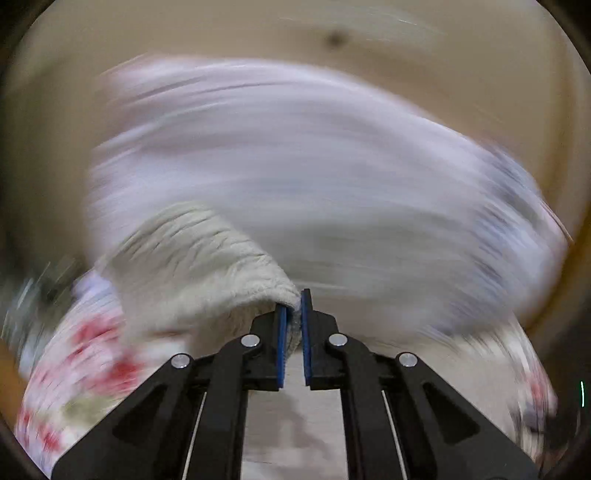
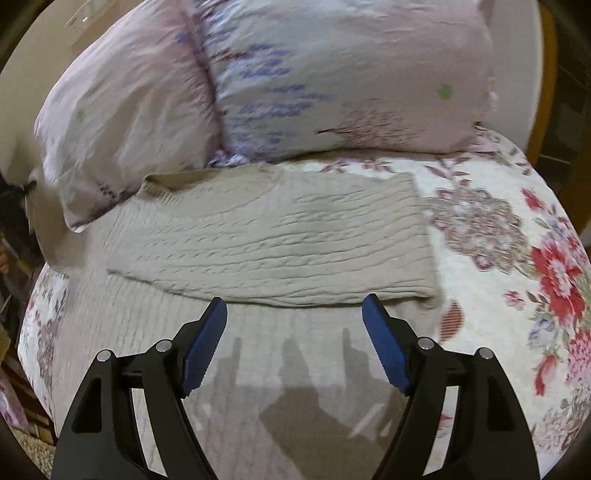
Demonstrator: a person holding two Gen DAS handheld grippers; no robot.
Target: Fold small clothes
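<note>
My left gripper (image 1: 292, 308) has its jaws nearly closed, pinching a fold of the beige knit sweater (image 1: 207, 266) between the blue pads (image 1: 281, 332). The knit drapes away from the pads to the left, lifted off the bed. Everything beyond it in the left wrist view is smeared with motion blur, so I can only make out a pale pillow (image 1: 295, 155) filling most of the view and a tan wall (image 1: 258, 29) above it.

My right gripper (image 2: 294, 310) has its jaws wide apart and holds nothing. It hovers above the sweater (image 2: 280, 236), and its shadow falls on the knit below the fingers. The sweater lies flat on the bed, with one part folded over so a doubled band runs across it just beyond my fingertips.

The bed carries a white quilt (image 2: 517, 240) with red and mauve flowers, showing to the right of the sweater. Two pillows lie past the sweater: a pink one (image 2: 122, 122) to the left, its corner overlapping the knit, and a pale one (image 2: 351, 74) with blue and maroon print behind it.
</note>
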